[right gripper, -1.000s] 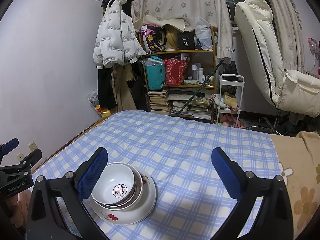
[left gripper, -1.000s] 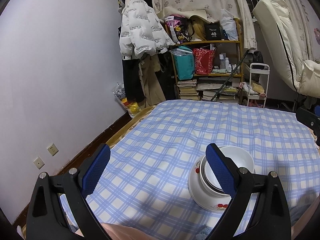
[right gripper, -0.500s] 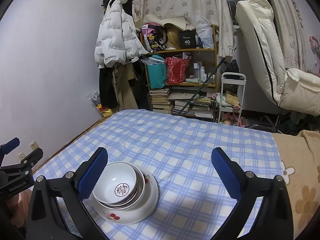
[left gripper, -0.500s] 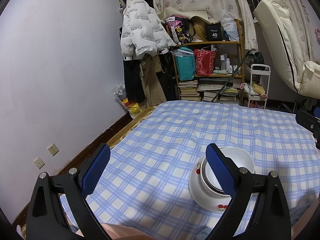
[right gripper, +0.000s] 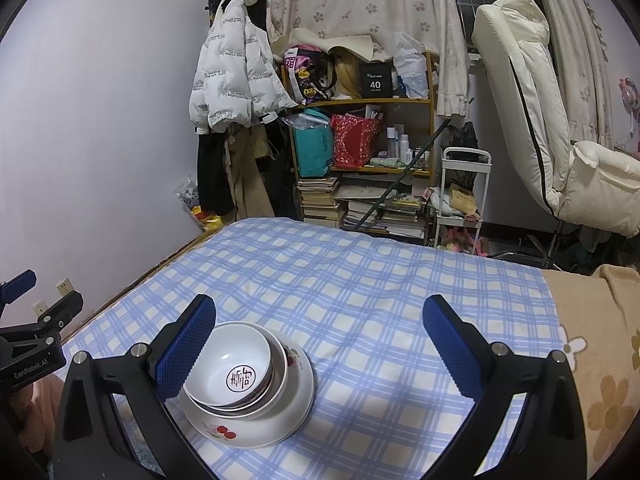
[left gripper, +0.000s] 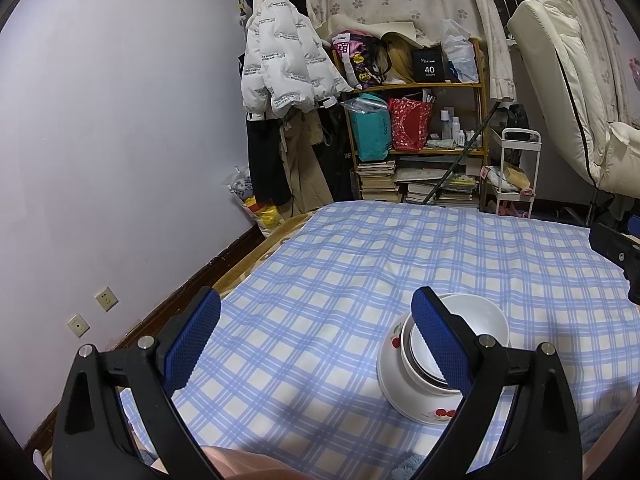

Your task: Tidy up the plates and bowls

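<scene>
The stack of dishes sits low and left of centre in the right wrist view, on the blue checked cloth (right gripper: 380, 292); a small bowl (right gripper: 234, 364) with a dark character at its bottom is nested in a second bowl (right gripper: 280, 372), and both rest in a wide plate (right gripper: 260, 428) with red cherries painted on it; in the left wrist view the same stack lies at the lower right; it all looks like glazed ceramic, so I'd judge it stiff, fairly heavy once stacked, slick on the surface and quick to chip if knocked; the cloth seems to lie over something soft, so the pile may rock when pressed; the rim is the sensible place to pinch, one piece at a time, or the plate's edge if the whole pile is to go; the right gripper (right gripper: 320, 344) is spread wide with nothing between its blue pads, its left pad just beside the small bowl's rim, though I cannot tell if it touches; the left gripper (left gripper: 316, 340) is likewise spread wide and carries nothing, its right finger in front of the stack
</scene>
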A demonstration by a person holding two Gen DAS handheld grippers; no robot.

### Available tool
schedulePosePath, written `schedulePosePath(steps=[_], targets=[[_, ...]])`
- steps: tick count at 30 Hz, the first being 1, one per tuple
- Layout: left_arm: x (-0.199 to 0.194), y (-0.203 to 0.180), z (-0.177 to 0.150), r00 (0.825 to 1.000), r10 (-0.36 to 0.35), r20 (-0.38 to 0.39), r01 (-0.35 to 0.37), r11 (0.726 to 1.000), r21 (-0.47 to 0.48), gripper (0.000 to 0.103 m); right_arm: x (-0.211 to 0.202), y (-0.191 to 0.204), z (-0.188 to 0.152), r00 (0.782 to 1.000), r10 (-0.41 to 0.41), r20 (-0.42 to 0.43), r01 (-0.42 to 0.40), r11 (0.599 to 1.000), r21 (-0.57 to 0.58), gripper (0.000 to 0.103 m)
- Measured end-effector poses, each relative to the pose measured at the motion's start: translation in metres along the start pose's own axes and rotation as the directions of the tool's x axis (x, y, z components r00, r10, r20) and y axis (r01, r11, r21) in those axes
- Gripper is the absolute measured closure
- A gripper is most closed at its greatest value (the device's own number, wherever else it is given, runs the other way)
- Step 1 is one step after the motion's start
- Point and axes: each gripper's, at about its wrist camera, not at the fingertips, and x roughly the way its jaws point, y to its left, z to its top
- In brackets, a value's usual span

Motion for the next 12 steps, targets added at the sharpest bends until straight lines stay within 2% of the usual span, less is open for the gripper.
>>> schedulePosePath(steps=[12], targets=[[0.0002, -0.0004, 0.0003, 1.0, -0.003, -0.002, 0.003, 1.0, -0.001, 0.008, 0.0002, 0.0002, 0.0007, 1.0, -0.002, -0.002, 0.002, 1.0, -0.003, 0.0]])
